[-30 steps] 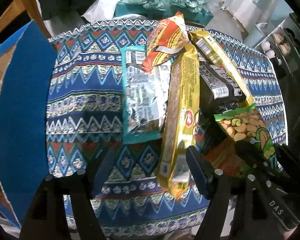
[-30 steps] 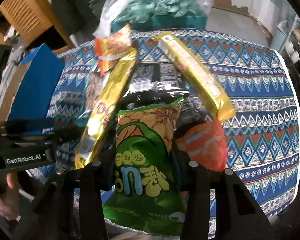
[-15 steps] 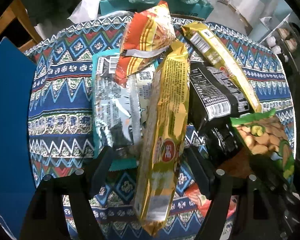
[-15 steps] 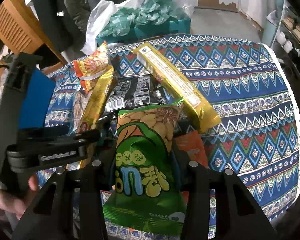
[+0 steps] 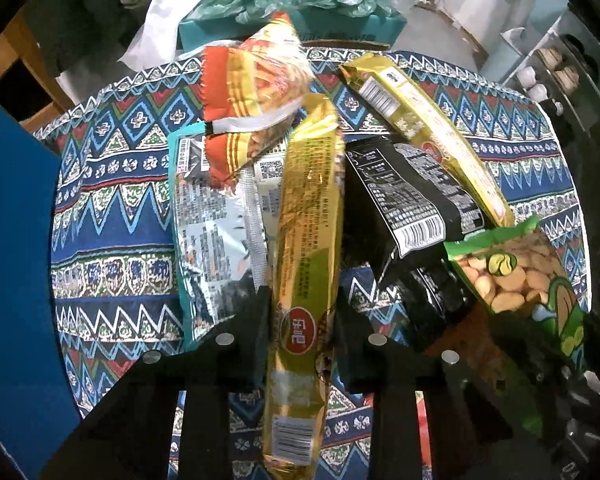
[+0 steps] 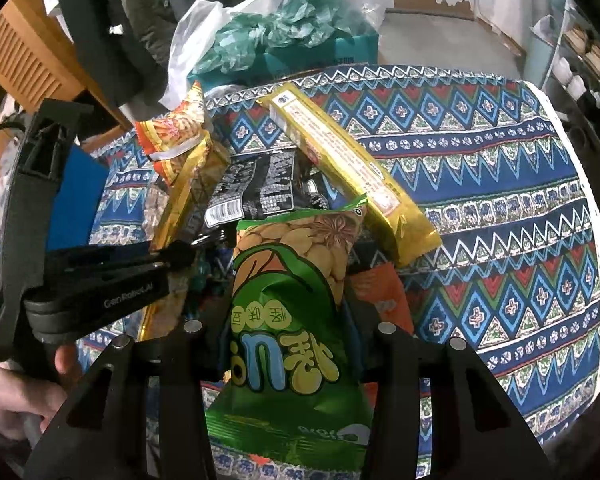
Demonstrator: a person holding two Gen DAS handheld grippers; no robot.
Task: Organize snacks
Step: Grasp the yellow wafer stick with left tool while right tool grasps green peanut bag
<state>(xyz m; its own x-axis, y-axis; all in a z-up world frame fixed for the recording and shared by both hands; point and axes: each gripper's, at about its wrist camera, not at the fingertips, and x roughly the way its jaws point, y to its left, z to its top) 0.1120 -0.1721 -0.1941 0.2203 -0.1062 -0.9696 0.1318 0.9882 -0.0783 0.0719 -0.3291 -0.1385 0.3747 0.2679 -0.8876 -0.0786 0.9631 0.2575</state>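
My left gripper (image 5: 302, 312) is clamped on the long gold pack (image 5: 306, 264) — pads pinch it near its red logo, w/ the barcode end hanging toward me. My right gripper (image 6: 288, 320) is closed on the green peanut bag (image 6: 288, 320), jaws squeezing both sides, top edge pointing away from me. In the right wrist view my left hand (image 6: 16, 396) shows at the lower left, wrapped round its black gripper body.

Under the green bag an orange pack (image 6: 384, 292) peeks out, lying on the patterned cloth (image 6: 500, 208). Just beyond: a black pack (image 5: 412, 208), barcode up, partly under a second gold pack (image 6: 348, 164) that lies diagonal. Left of my gold pack a silver-teal pack (image 5: 216, 232) lies flat; an orange-yellow snack bag (image 5: 252, 108) rests on its far end & touches my pack's tip.

Far side, past the table edge — a teal box (image 5: 340, 28) topped w/ crumpled green plastic, white bag beside it.
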